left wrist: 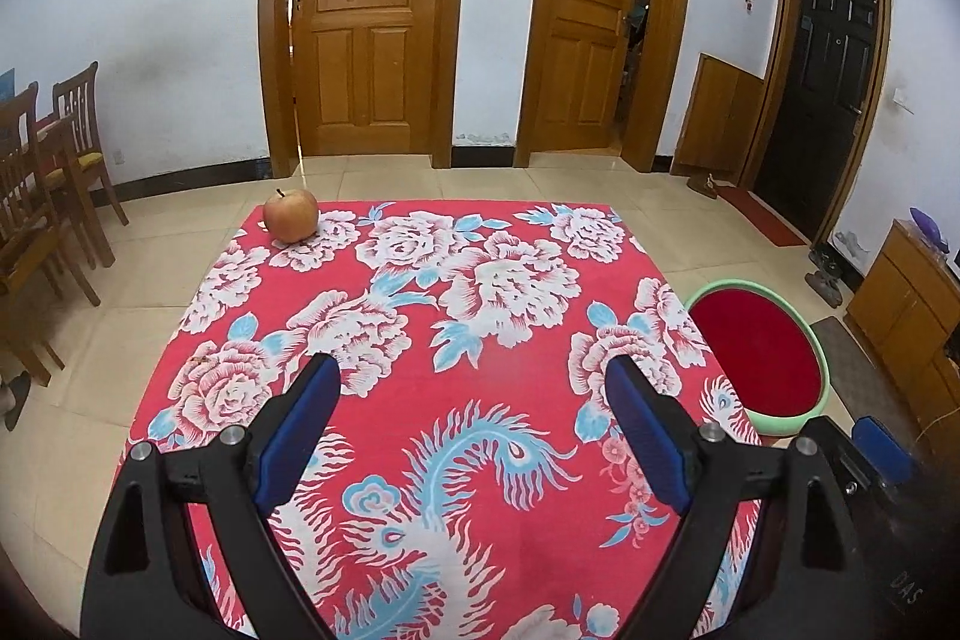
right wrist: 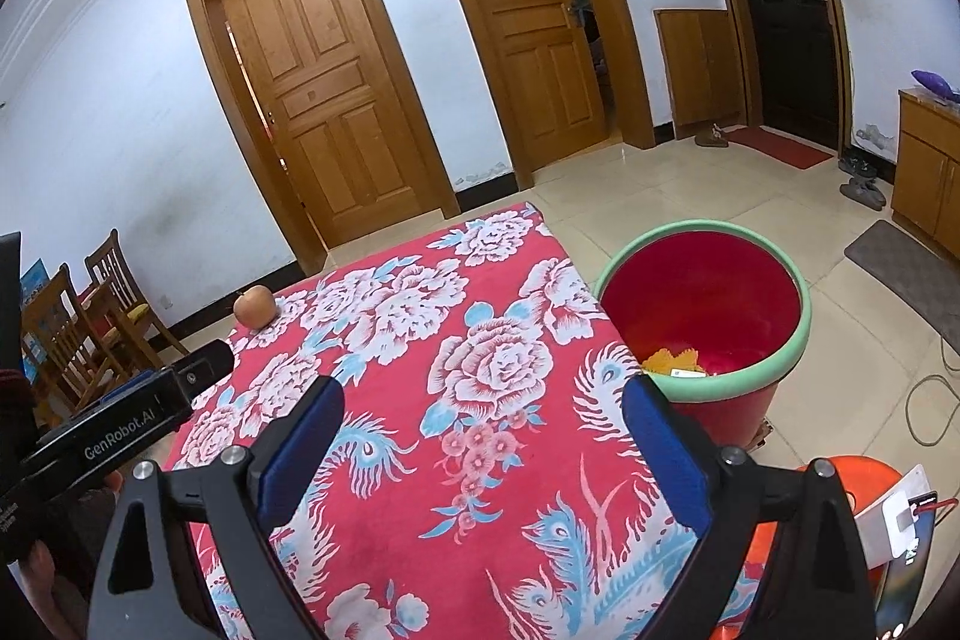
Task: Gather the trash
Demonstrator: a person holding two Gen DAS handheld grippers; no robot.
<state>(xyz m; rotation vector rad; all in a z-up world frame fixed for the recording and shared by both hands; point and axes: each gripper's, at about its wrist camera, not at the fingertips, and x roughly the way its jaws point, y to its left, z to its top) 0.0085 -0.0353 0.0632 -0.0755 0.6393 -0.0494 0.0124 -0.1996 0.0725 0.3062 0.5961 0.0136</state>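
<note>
We hold our left gripper [left wrist: 474,400] tilted downward, its blue pads [left wrist: 300,424] spread wide with nothing between them. Our right gripper [right wrist: 483,418] points down at a similar slant, jaws likewise wide apart and empty. In the right wrist view the left gripper's body shows at the left edge

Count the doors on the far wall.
3: a shut wooden door on the left, a wooden door ajar in the middle, and a dark door on the right.
</note>
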